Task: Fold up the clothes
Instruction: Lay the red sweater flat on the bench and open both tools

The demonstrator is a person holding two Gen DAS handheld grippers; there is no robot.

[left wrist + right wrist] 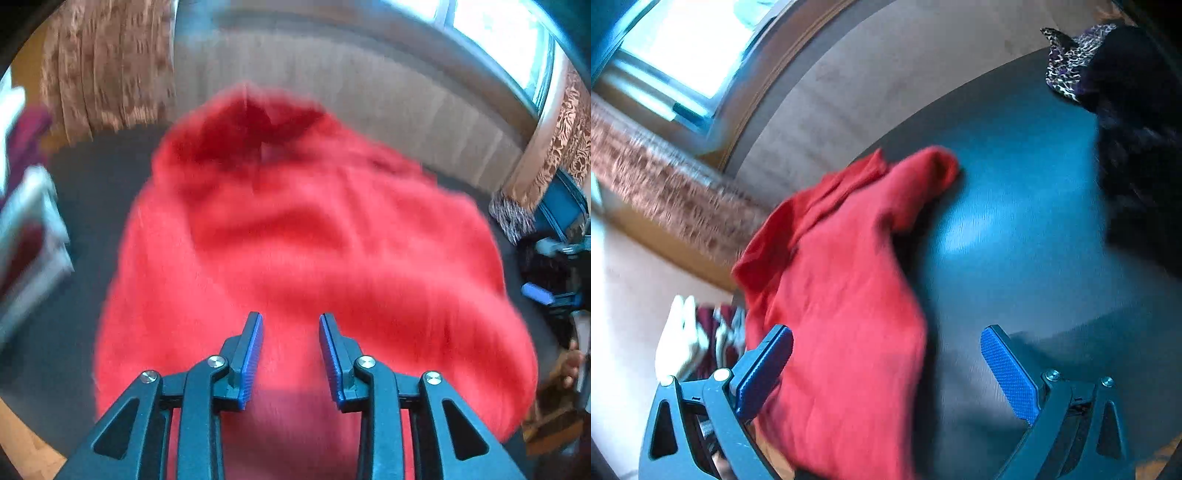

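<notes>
Red garment [295,236]: we find it spread ahead of our released left fingers [255,354], beside released right fingers [1008,373]; dark clothes [1137,155] beyond, on counter [1015,206].

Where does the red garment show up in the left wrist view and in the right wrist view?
Left wrist view: the red garment fills the centre, spread on the dark table beyond the open left gripper.
Right wrist view: it lies left of centre, running down between the fingers of the open right gripper.
Shared landmark: the leopard-print cloth at the table's edge.
</notes>
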